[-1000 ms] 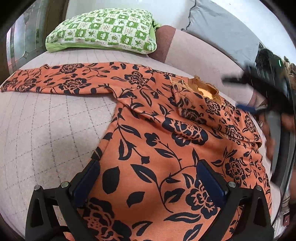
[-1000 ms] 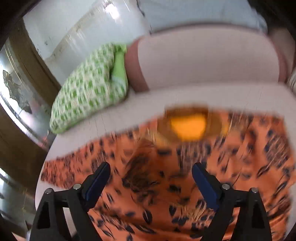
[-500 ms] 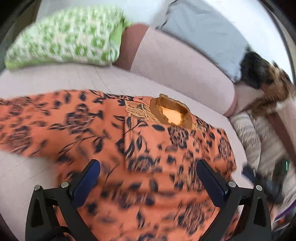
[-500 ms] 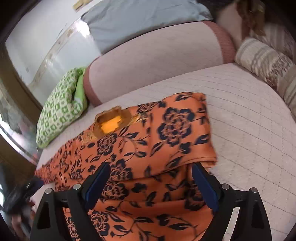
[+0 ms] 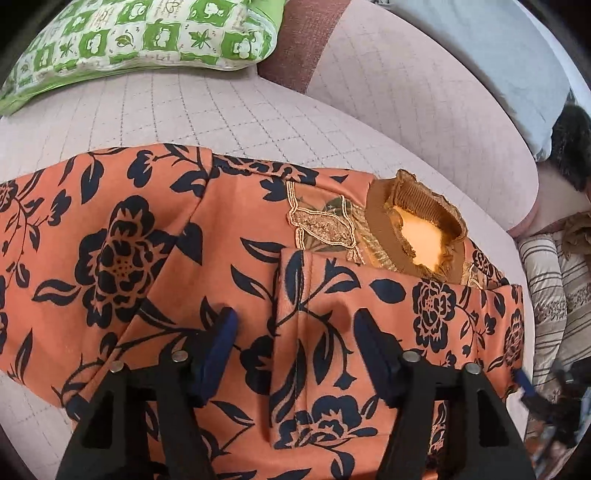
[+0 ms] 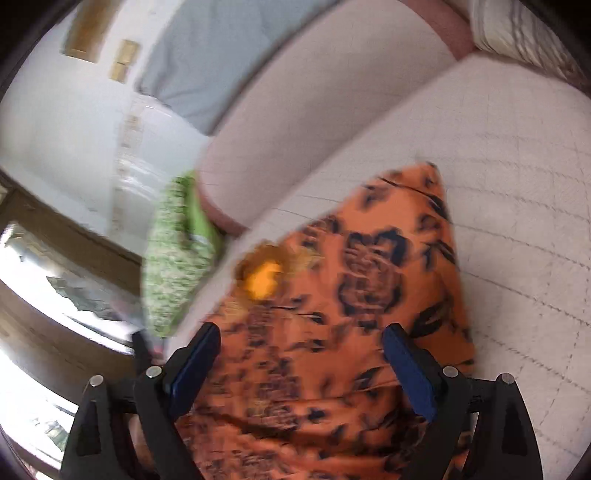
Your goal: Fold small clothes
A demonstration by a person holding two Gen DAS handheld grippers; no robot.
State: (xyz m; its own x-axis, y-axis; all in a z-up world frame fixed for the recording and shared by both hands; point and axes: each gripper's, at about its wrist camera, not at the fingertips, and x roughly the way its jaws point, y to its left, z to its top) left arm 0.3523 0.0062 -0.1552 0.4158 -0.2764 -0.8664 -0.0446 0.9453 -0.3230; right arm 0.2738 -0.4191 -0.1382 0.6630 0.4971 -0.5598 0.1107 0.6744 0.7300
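Observation:
An orange top with dark blue flowers [image 5: 122, 258] lies flat on the sofa seat, brown ribbed collar [image 5: 413, 229] toward the backrest. Its right side is folded over the chest, with the cuff edge [image 5: 295, 266] just below the collar. My left gripper [image 5: 293, 332] is open and empty, close above that folded cuff. My right gripper [image 6: 301, 354] is open and empty, over the right folded side of the same top [image 6: 373, 266]; that view is blurred.
A green and white pillow [image 5: 147, 33] lies at the back left of the quilted pink seat [image 5: 221, 110]. A grey cushion [image 5: 491, 48] rests on the backrest. A striped cushion [image 5: 546, 288] is at the right. The right gripper's tip [image 5: 524, 384] shows at the right edge.
My left gripper has moved in close over the folded sleeve and its jaws have narrowed. My right gripper has swung left and tilted over the top's right side.

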